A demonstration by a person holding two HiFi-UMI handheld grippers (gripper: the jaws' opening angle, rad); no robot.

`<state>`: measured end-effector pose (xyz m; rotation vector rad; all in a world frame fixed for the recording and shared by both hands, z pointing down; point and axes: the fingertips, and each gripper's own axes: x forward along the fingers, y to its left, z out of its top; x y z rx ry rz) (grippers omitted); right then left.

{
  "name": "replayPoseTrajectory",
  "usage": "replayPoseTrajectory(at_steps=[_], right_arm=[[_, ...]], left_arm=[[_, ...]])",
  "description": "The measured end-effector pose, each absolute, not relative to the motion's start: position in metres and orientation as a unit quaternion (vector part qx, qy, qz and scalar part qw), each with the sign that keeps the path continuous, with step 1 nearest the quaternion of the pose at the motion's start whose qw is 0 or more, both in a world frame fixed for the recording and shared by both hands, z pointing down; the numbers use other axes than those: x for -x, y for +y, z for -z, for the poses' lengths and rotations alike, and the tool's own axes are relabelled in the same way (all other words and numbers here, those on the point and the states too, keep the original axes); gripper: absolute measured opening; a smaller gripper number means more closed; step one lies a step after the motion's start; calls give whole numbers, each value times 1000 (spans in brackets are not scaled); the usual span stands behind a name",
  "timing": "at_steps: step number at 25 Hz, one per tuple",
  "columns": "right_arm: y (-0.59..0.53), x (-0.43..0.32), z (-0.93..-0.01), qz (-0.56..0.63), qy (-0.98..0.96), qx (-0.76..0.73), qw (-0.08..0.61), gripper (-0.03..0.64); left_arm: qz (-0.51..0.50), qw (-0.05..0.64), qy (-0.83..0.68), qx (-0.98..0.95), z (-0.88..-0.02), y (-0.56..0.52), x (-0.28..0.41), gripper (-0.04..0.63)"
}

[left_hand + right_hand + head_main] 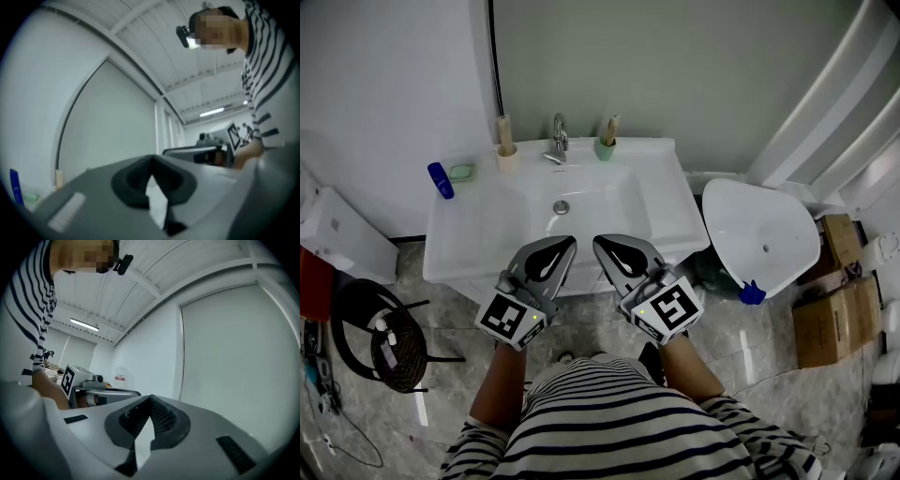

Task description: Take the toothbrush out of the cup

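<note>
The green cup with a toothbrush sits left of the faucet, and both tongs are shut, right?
No. The head view shows the green cup with its toothbrush right of the faucet, not left. The left tongs and right tongs are shut.

At basin (478, 239) rim: faucet (559, 139), blue bottle (440, 180) beside green soap dish (462, 172); toilet (759, 234) at right.

The right gripper's (151, 401) grey plastic jaws, lined with black textured pads (164, 417), meet tip to tip at lower centre of the frame, with nothing between them. At upper left, a person in a black-and-white striped shirt (33, 301) wears a small black head camera (123, 262). A black-and-white marker cube (69, 380) sits at middle left, a ceiling strip light (84, 324) above it. Plain white wall panels (234, 357) fill the right.
</note>
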<state>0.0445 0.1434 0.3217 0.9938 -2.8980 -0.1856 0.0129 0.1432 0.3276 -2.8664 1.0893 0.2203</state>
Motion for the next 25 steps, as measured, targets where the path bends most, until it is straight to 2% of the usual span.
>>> replayPoseTrajectory(at_steps=[14,25], right_arm=[[175,-50,-317,60,-947,-316,16,6],[155,-36,-324,57,-948,-313,15,6]], left_arm=[[-74,42,358,930,-326,173,-18,6],[-76,36,366,927,-332,156,-3,6]])
